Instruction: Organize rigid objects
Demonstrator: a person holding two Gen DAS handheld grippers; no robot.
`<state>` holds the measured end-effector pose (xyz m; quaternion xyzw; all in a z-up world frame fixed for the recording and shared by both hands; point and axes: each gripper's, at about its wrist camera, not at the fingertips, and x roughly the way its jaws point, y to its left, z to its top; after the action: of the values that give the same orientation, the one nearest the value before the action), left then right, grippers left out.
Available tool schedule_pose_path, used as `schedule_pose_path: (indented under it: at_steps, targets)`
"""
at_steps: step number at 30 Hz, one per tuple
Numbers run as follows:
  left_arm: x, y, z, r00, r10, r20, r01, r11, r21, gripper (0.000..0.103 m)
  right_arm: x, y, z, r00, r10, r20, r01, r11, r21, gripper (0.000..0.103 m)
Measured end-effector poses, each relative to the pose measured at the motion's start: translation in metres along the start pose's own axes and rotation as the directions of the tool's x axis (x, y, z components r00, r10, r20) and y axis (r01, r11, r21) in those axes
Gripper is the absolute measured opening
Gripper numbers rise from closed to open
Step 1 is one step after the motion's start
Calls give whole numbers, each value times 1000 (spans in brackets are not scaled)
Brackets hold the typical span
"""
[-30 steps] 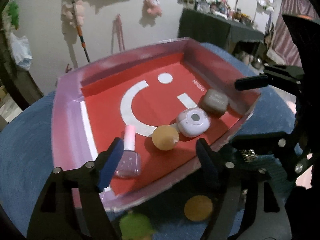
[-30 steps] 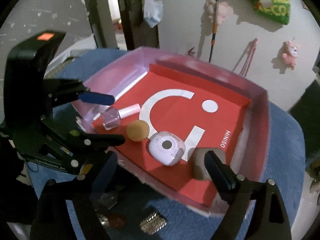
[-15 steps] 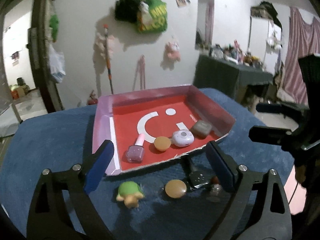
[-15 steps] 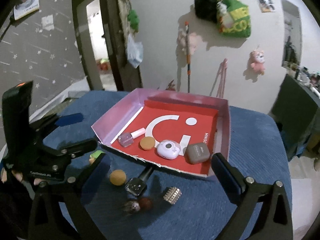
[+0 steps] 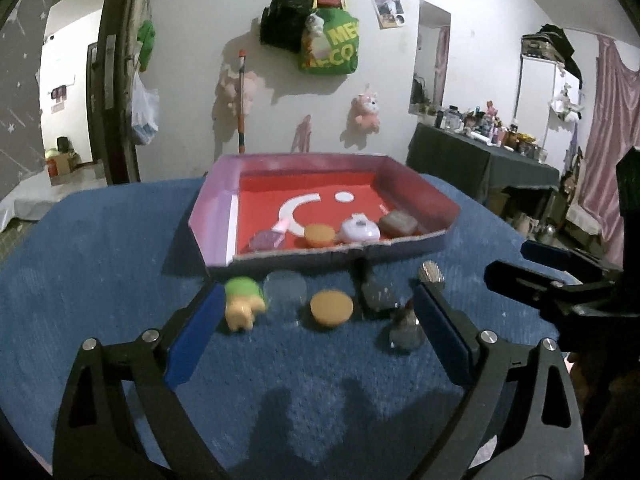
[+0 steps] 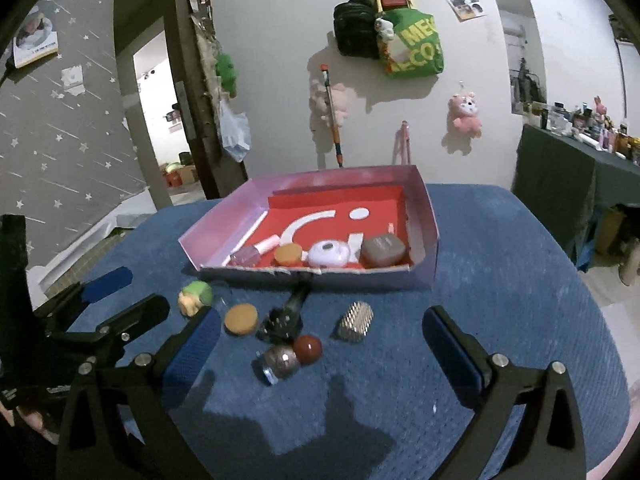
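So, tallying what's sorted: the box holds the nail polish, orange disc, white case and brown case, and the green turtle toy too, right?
Not the turtle toy. The right wrist view shows it on the blue cloth outside the box; the other four are inside.

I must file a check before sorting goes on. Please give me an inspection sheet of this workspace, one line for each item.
Surface: blue cloth, bare in the foreground.
Job's things: red tray holds a nail polish bottle, an orange disc, a white round case and a brown case in a row at its near wall.
Clutter: in front of the tray lie a green toy, a second orange disc, a dark bottle, a ribbed metal piece, a red ball and a glittery bottle.
Grippers: left hand-held gripper and right hand-held gripper open, both empty.
Cables: nothing seen.
Surroundings: wall with hanging bags, doorway, crowded side table.
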<state>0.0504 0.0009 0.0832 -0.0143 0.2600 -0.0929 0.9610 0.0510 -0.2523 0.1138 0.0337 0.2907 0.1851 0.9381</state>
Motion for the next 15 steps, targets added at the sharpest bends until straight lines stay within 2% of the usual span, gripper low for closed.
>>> schedule_pose_path:
  at_steps: [6, 15]
  targets:
    - [12, 5, -18, 998, 33, -57, -34, 999, -16, 96, 20, -1, -24, 998, -57, -32, 57, 998, -3, 103]
    - [24, 17, -24, 992, 57, -113, -62, 997, -42, 96, 39, -6, -33, 995, -55, -82, 57, 998, 19, 103]
